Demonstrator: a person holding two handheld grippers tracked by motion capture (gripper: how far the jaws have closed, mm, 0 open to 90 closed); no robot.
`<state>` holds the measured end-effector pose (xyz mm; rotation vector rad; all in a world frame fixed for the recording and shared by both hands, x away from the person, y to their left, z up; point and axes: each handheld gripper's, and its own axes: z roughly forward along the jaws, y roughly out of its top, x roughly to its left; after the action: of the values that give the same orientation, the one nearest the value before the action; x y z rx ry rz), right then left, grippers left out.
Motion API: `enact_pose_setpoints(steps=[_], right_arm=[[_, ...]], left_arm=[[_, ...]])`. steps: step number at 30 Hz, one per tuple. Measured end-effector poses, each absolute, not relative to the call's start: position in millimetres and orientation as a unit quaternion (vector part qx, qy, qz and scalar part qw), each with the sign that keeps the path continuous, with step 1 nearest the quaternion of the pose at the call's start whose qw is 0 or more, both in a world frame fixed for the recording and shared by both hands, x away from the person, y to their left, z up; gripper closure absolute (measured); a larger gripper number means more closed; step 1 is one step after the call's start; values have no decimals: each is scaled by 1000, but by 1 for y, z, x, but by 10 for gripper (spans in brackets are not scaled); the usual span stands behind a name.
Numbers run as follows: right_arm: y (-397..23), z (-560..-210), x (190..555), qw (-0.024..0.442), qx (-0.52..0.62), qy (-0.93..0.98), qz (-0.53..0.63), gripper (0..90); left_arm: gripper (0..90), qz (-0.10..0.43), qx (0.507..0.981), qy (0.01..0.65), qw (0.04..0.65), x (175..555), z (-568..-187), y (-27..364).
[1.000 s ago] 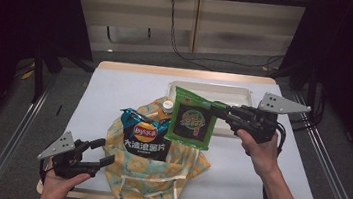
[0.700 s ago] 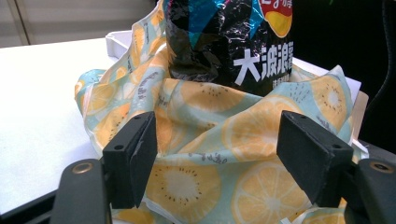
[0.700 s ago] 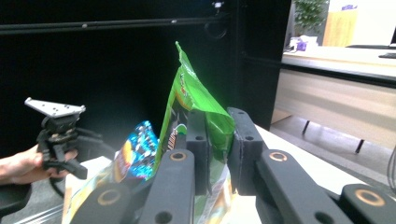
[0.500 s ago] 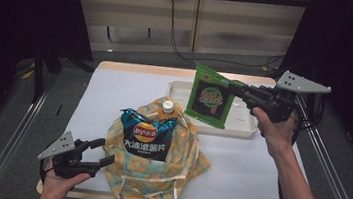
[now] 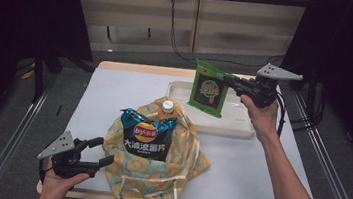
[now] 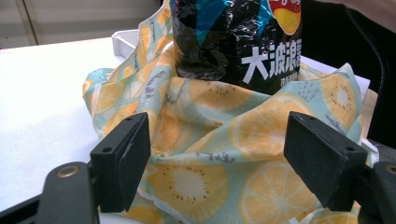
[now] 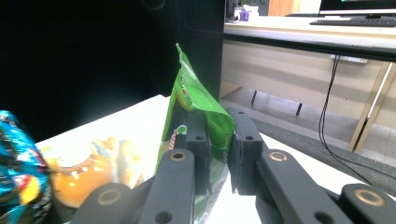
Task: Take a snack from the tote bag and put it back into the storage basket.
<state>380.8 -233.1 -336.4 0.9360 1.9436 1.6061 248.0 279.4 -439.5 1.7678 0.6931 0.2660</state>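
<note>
Left gripper (image 5: 100, 154): at the table's near edge, jaws spread wide and just lately opening further, pressing on nothing; in the left gripper view a fold of the lemon-print cloth bag (image 6: 243, 140) lies between them, unclamped.

Cloth bag: slumped directly ahead of the left gripper, mouth gaping upward.

Chip packet (image 5: 144, 137): dark blue, standing upright in the bag beyond the left jaws.

Bottle (image 5: 167, 107): only its cap and orange shoulder poke out behind the chips, between the two grippers.

Green snack packet (image 5: 209, 89): pinched by one side edge in the right gripper (image 5: 233, 81), hanging in the air over the white tray (image 5: 231, 128) that sits below those jaws.

Right gripper: jaws closed on the green packet's crinkled film, seen plainly in the right gripper view (image 7: 217, 140).

Risk: the hold is on a thin edge, so the slick film could slide free or swing and land short of the tray.

Risk: with the bag released, its loose cloth may sag and tip the chips or bottle.
</note>
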Motion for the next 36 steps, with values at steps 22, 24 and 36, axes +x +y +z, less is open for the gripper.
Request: enact_pose_setpoints(steps=[22,24,36], right_arm=[[-211,-376,447,198,361,724,554,801],[-207,-375,451,200,359,724,554,801],[-176,-396,483,212,362,750,512,799]], left_arm=[[113,136,756,295,569,248,-440,273],[112,138,760,287,567,248,-439,272],[101,148,758,293,564,249,-439,276]])
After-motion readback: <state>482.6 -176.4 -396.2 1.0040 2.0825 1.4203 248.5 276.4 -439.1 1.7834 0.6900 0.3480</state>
